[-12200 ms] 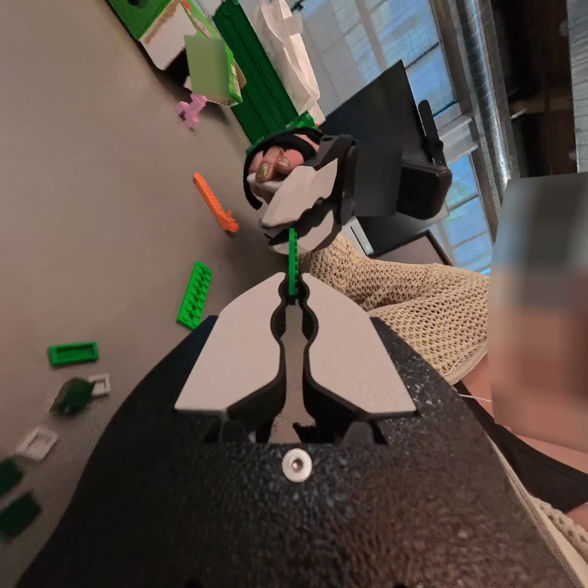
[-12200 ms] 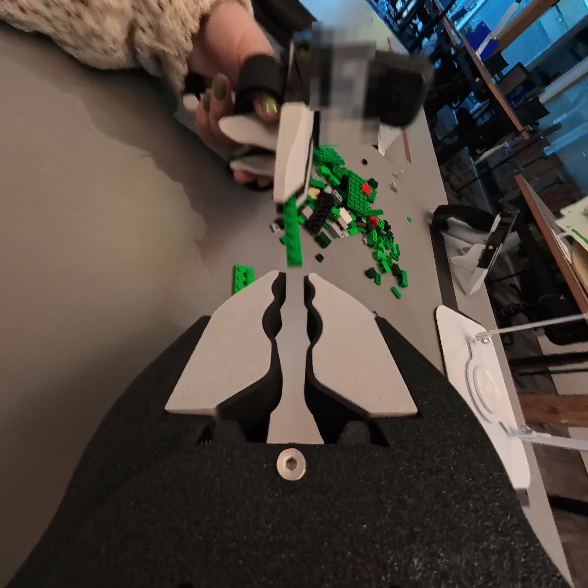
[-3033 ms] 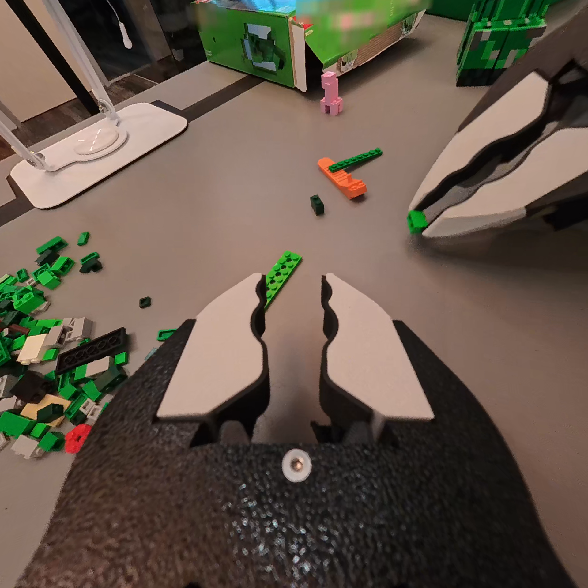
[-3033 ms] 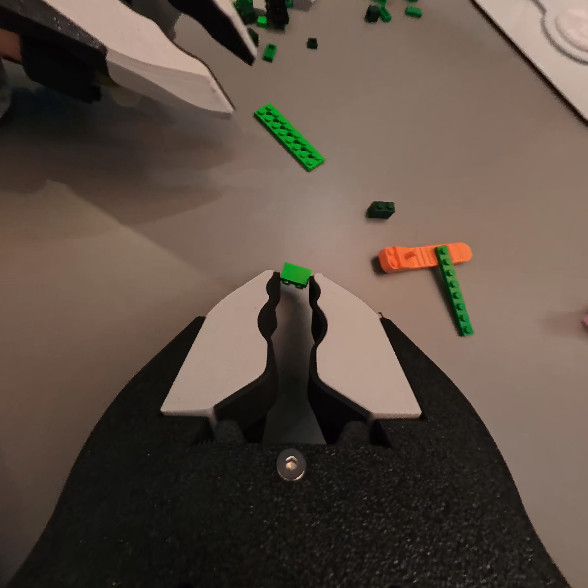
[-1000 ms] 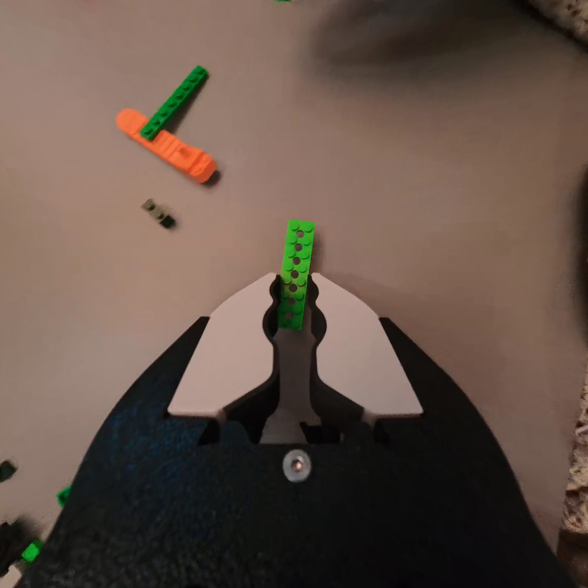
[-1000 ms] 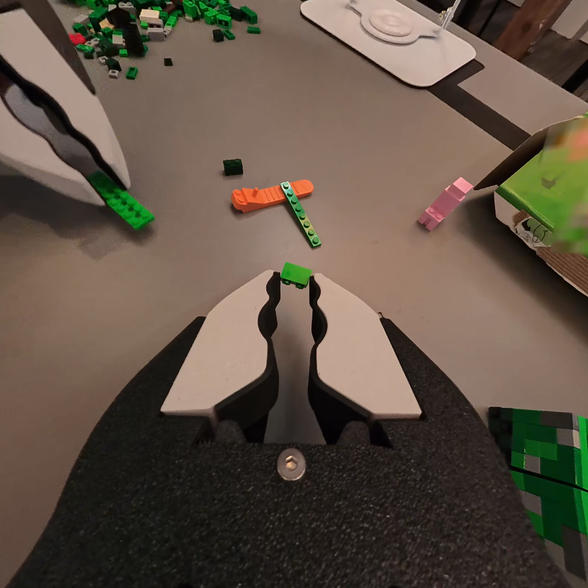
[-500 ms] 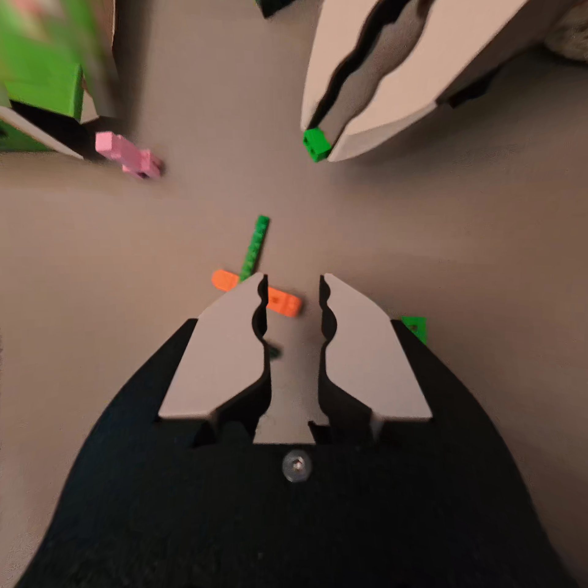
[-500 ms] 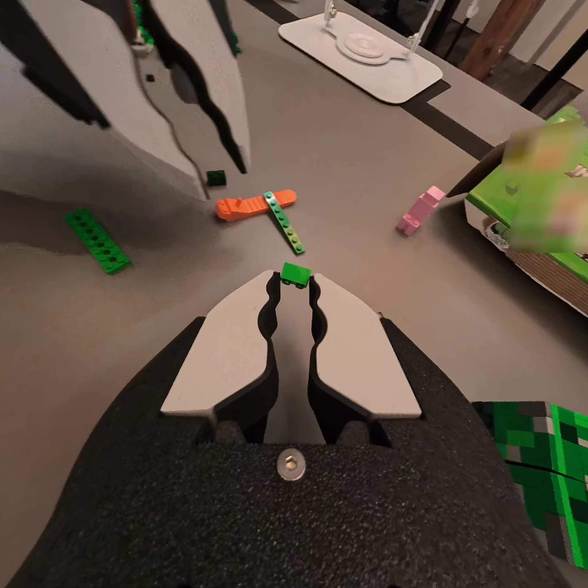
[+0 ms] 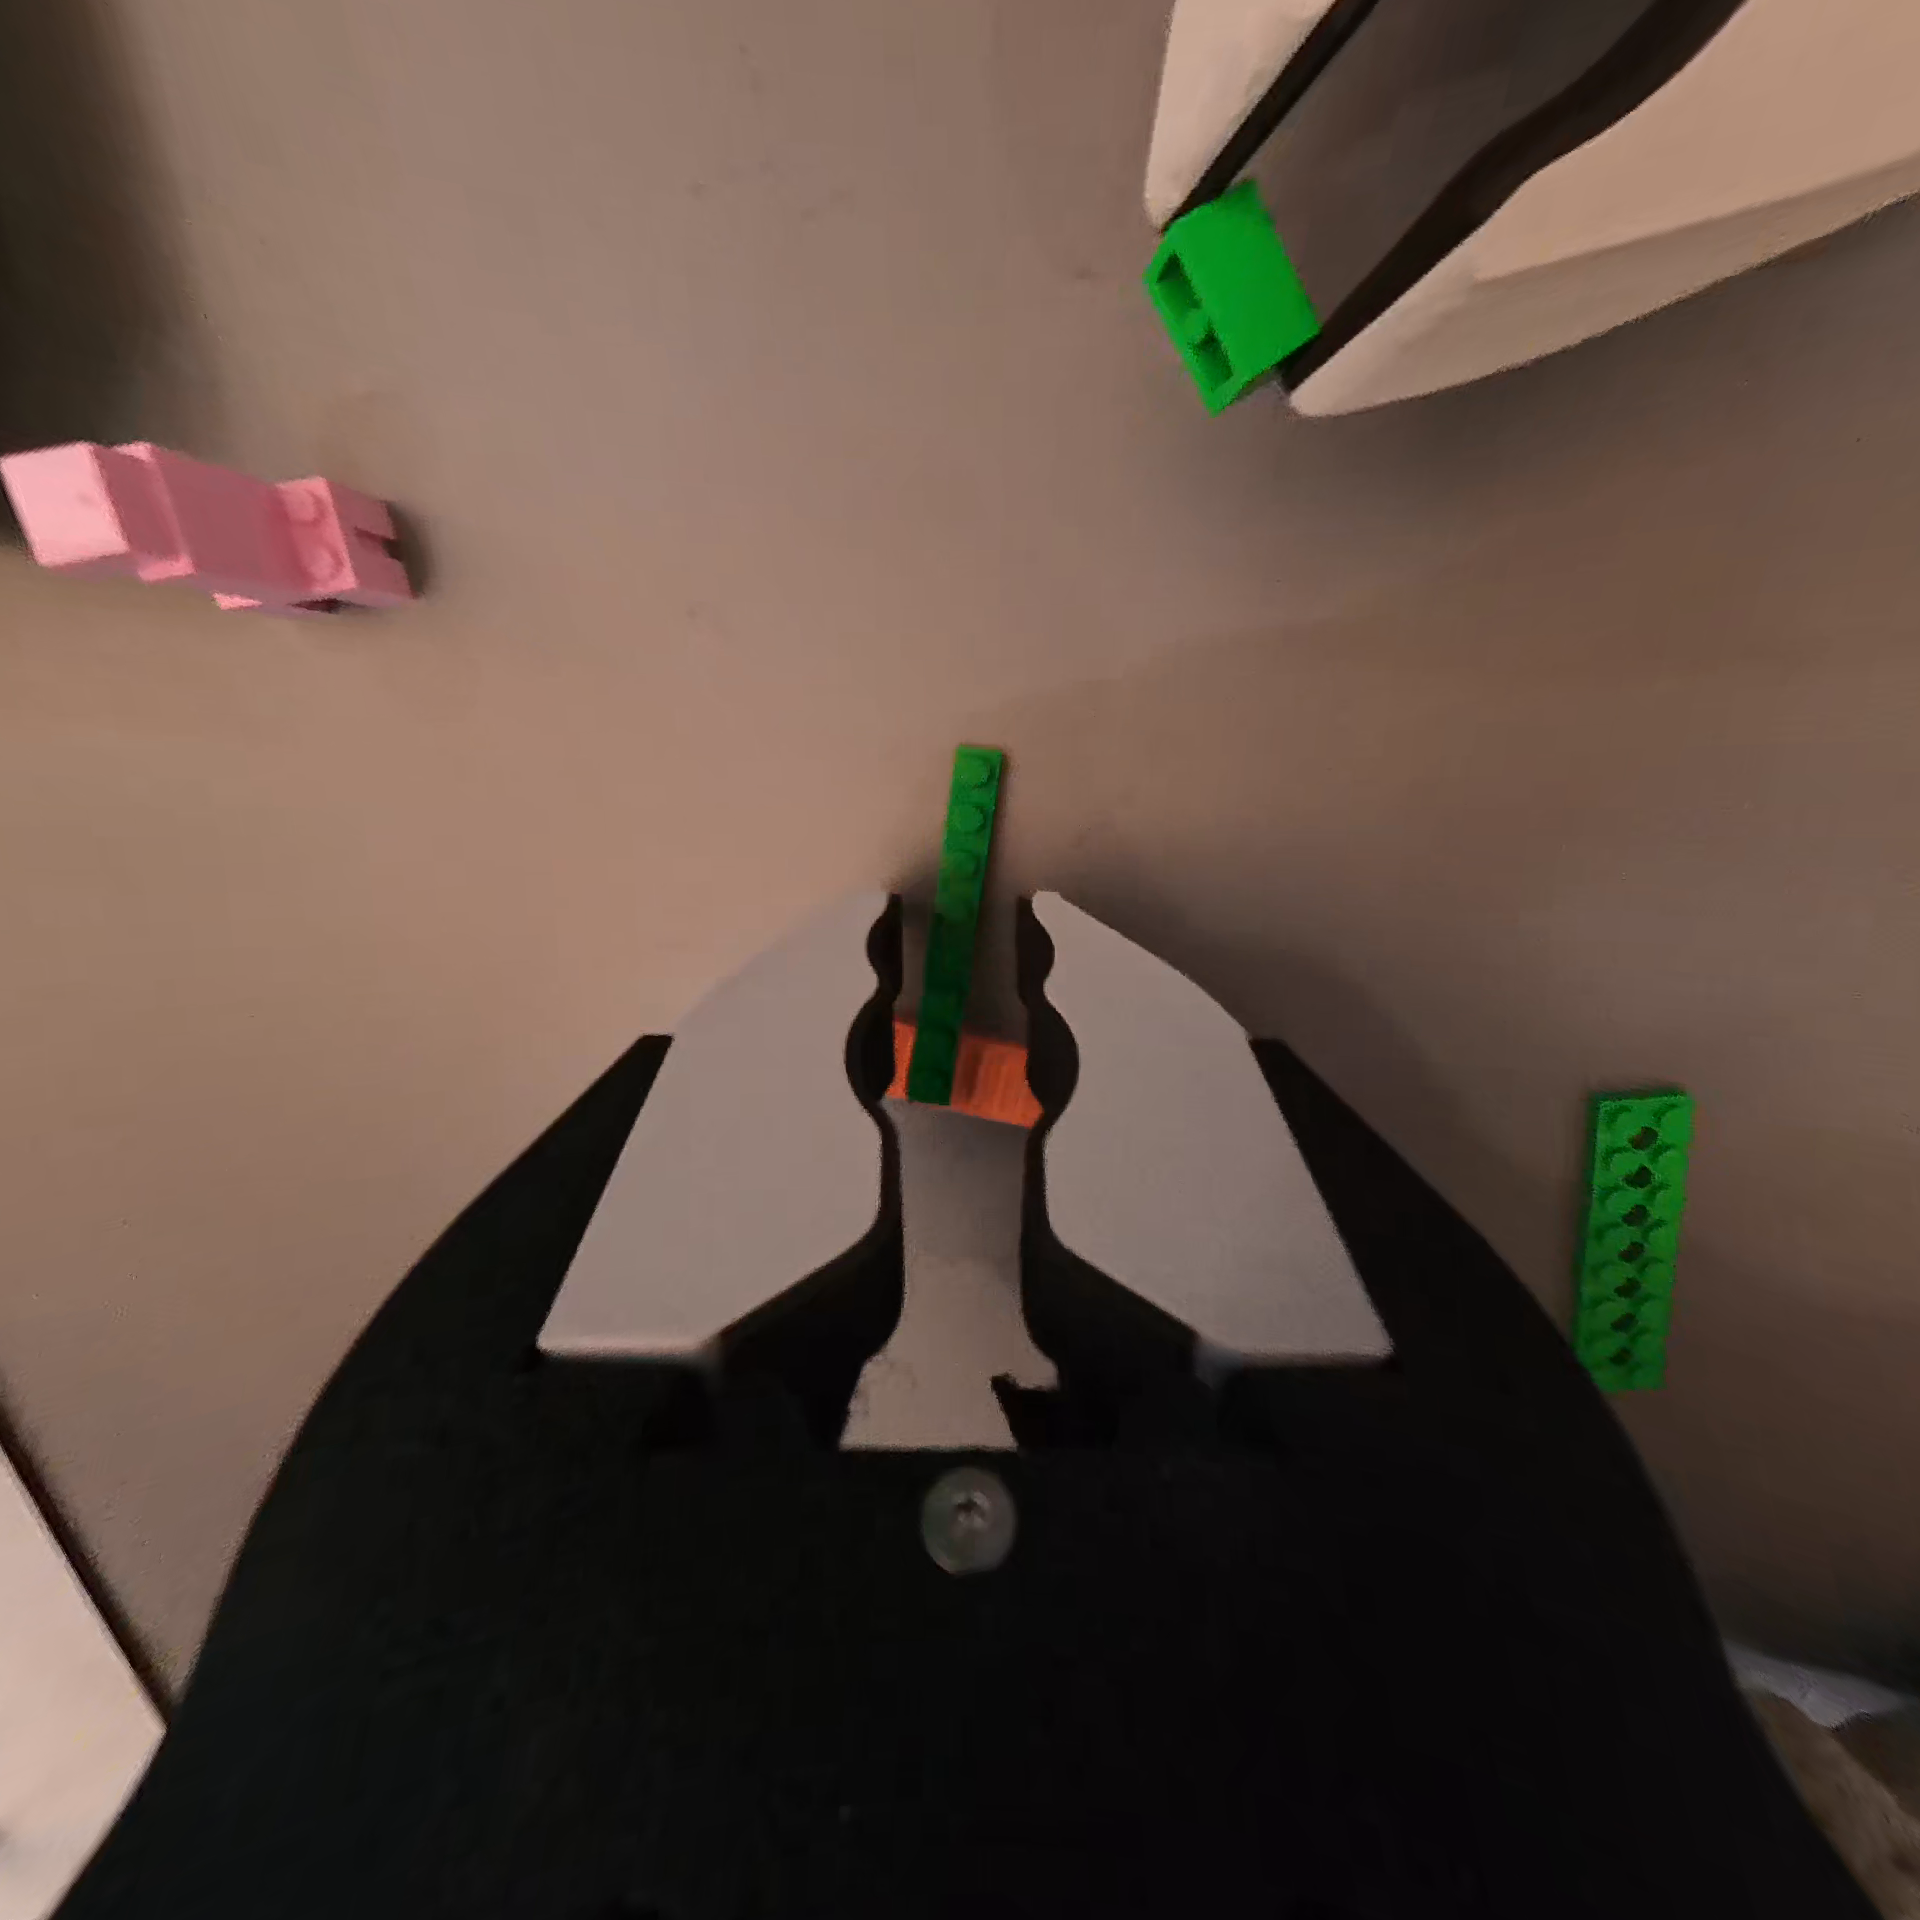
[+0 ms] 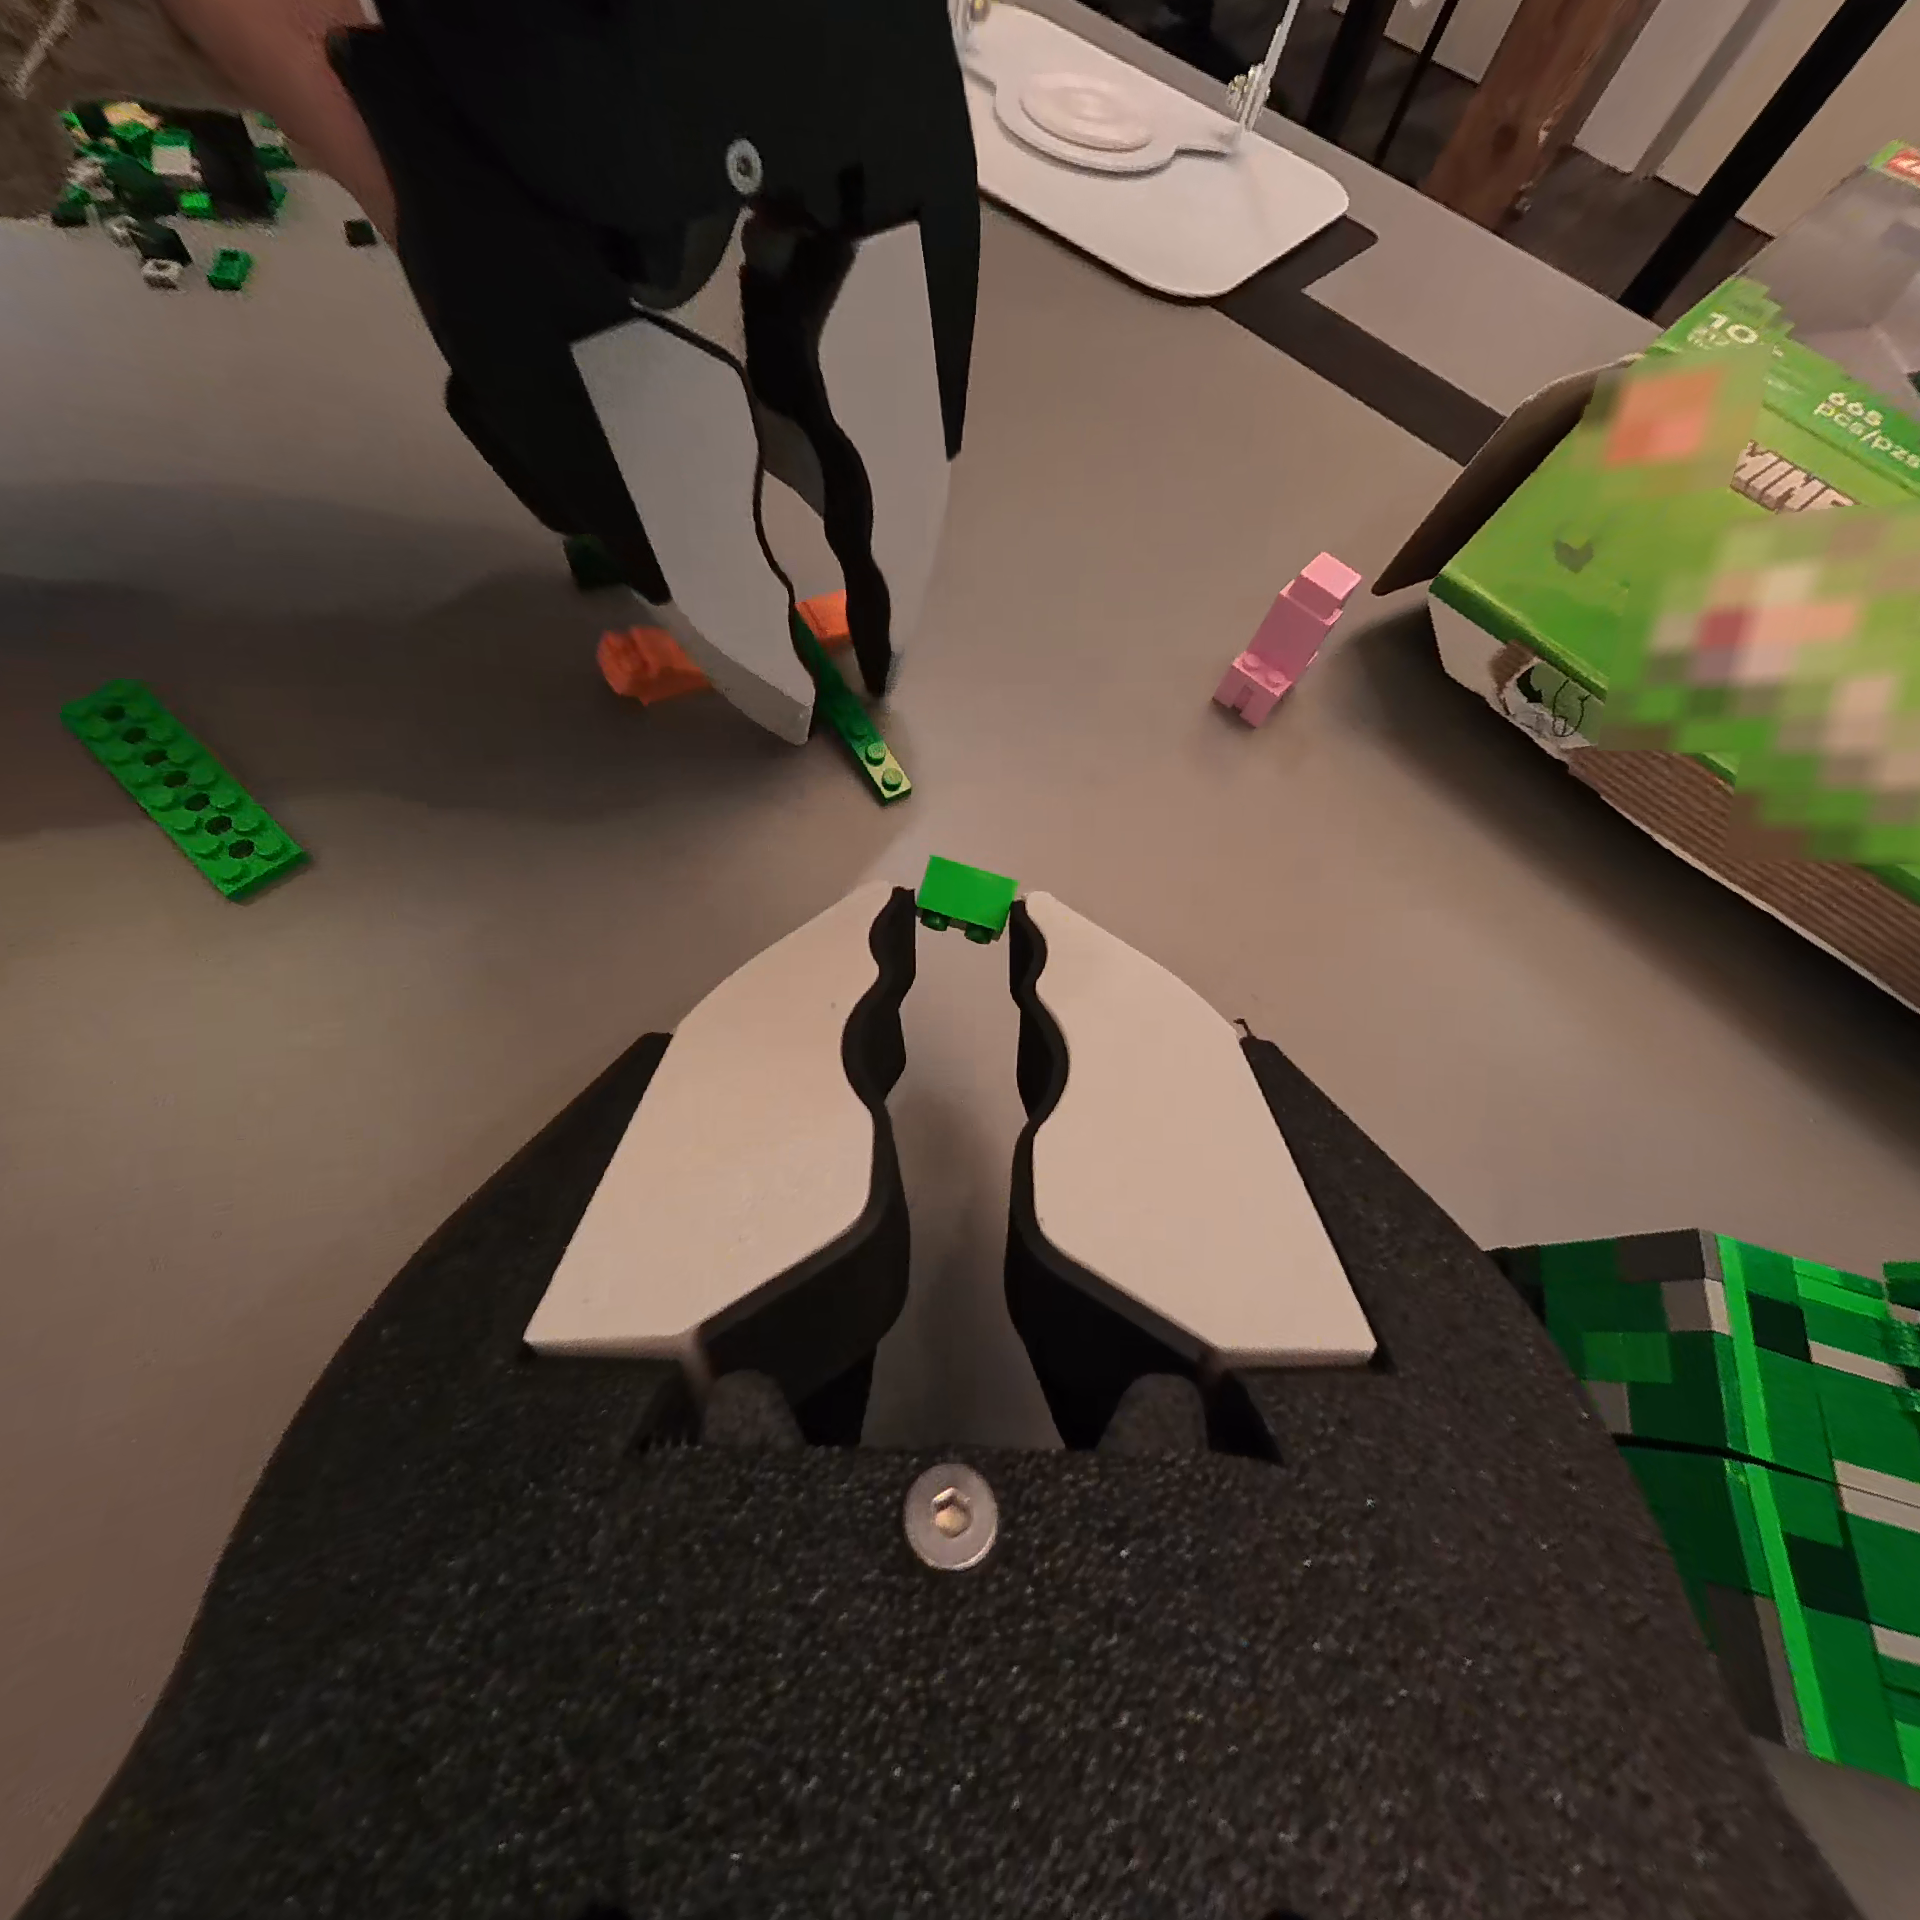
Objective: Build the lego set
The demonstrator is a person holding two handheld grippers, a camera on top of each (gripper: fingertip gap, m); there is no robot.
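My left gripper [image 9: 961,904] is open and low over the table. Its fingers stand either side of a narrow green strip plate [image 9: 968,831] that lies across an orange brick separator [image 9: 987,1081]. It holds nothing. The same gripper [image 10: 836,707], strip [image 10: 868,743] and separator [image 10: 644,665] show in the right wrist view. My right gripper [image 10: 964,904] is shut on a small green brick [image 10: 966,896] and holds it above the table. That brick also shows in the left wrist view [image 9: 1231,296]. A wide green plate with holes [image 9: 1631,1236] lies loose on the table [image 10: 182,784].
A pink figure [image 10: 1288,634] lies right of centre, also in the left wrist view [image 9: 208,525]. An open green set box [image 10: 1662,623] stands at the right. A built green block [image 10: 1766,1455] sits at lower right. A brick pile [image 10: 156,197] and a white tray [image 10: 1143,156] lie at the back. Some 9 centimeters of space lies between my two pairs of fingers. Measured from the fingertips, the built green block [image 10: 1766,1455] is 15 centimeters or so from the right gripper and 20 centimeters from the left.
My left gripper let go of the wide green plate, which now lies on the table, and moved over the narrow strip and orange separator. My right gripper still holds the small green brick.
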